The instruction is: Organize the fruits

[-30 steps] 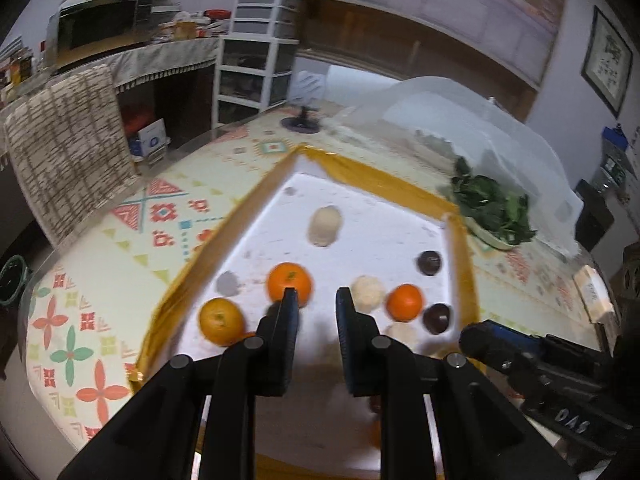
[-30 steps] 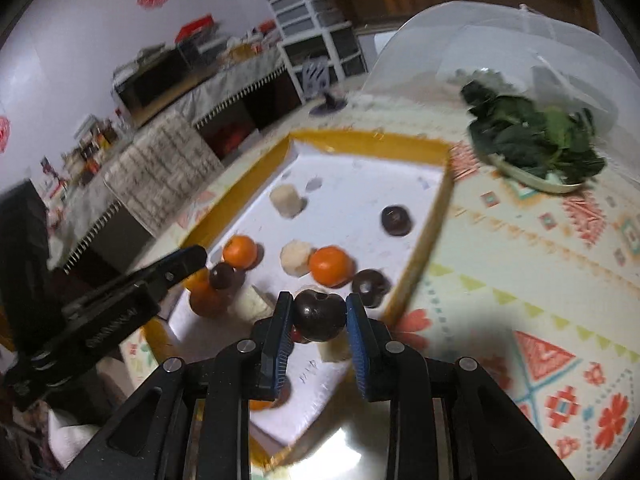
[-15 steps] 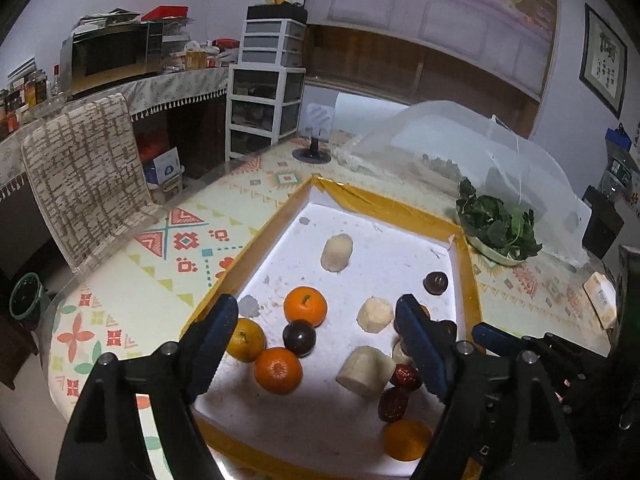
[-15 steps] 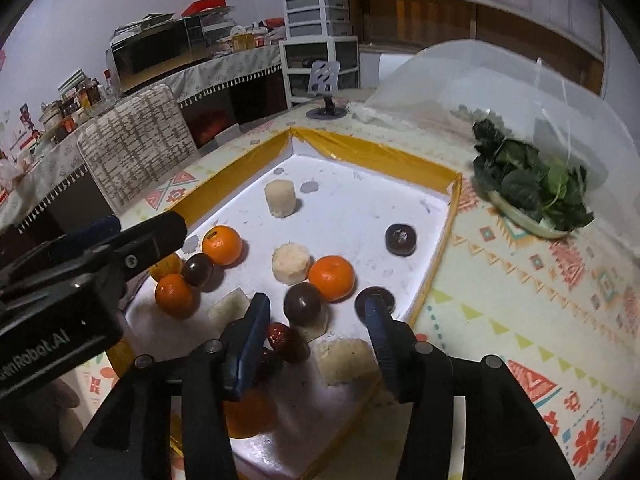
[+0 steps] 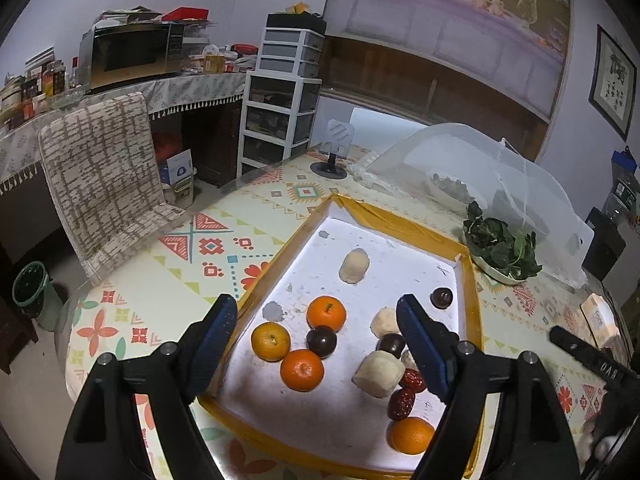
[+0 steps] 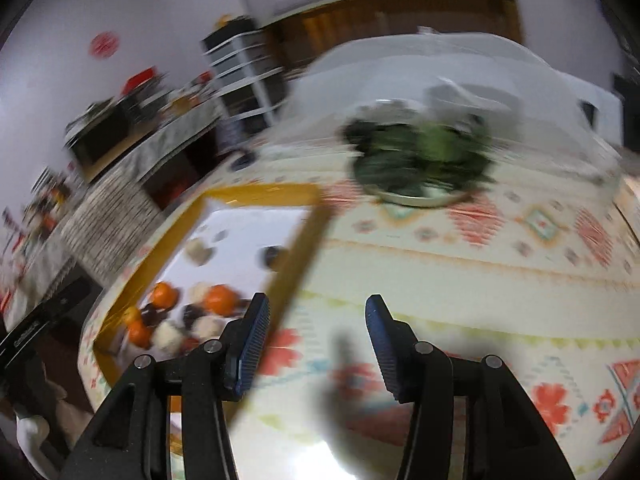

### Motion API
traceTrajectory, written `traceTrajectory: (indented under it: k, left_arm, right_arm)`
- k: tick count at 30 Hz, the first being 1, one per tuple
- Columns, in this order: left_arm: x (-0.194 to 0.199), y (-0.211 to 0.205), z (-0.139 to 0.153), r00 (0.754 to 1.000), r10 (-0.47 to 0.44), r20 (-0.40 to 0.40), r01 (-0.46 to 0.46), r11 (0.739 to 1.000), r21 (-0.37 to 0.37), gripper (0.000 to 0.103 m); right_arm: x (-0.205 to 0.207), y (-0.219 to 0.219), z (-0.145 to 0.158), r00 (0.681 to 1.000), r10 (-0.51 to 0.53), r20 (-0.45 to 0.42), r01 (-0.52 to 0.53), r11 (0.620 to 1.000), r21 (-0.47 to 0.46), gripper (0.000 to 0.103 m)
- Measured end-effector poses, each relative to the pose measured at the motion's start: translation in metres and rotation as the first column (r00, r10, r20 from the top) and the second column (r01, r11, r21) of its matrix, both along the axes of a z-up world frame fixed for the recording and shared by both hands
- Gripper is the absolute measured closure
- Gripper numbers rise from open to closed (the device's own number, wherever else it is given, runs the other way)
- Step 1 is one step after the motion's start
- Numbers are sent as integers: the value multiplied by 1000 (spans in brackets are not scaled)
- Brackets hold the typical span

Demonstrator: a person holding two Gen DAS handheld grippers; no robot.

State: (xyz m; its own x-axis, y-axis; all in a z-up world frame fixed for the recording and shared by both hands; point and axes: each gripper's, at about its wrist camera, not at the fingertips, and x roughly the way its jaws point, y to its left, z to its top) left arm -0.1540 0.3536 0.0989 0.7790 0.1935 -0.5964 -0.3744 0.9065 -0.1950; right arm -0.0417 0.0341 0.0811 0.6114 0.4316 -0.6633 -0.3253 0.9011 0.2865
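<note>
Hovering wide open and empty, left black two-finger gripper above yellow-rimmed white tray, round orange tangerines between its fingers, dark plum at two o'clock, right black gripper spread, over patterned tablecloth, tray at nine o'clock.

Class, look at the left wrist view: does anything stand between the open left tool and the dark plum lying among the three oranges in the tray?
Nothing visible does. The left tool is open above the tray, and the dark plum lies uncovered between its fingers. Three oranges crowd the plum's sides, so a closing grasp may bump them.
</note>
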Motion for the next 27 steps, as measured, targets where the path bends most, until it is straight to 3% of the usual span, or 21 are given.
traceTrajectory:
  k: [4,7,9,11,14,20,27]
  left_arm:
    - [-1,-14,4,1000,-6,27,5,1000,29,21]
    - [-2,-37,11,998,23,56,-30,991,133,17]
    - [-7,-60,18,993,58,101,-81,967,241,4]
    - [-14,-82,27,984,85,157,-134,934,332,0]
    - [-21,-104,33,978,98,186,-163,911,379,0]
    - [-21,-114,23,988,93,124,-127,946,300,0]
    - [-12,-127,12,999,28,25,-33,969,245,0]
  right_arm:
    - [5,-58,-8,990,-130,-54,131,991,14,49]
    - [-3,-80,-12,983,-168,-78,173,984,54,49]
    - [-14,-77,-14,984,-161,-70,165,985,46,49]
    - [-23,-67,-14,989,-133,-59,135,990,31,49]
    - [-35,-48,-13,996,-83,-32,83,997,8,47]
    - [-56,-20,-14,1000,1,-1,-1,1000,-25,43]
    - [-71,-13,-18,1000,4,26,-2,996,-94,40]
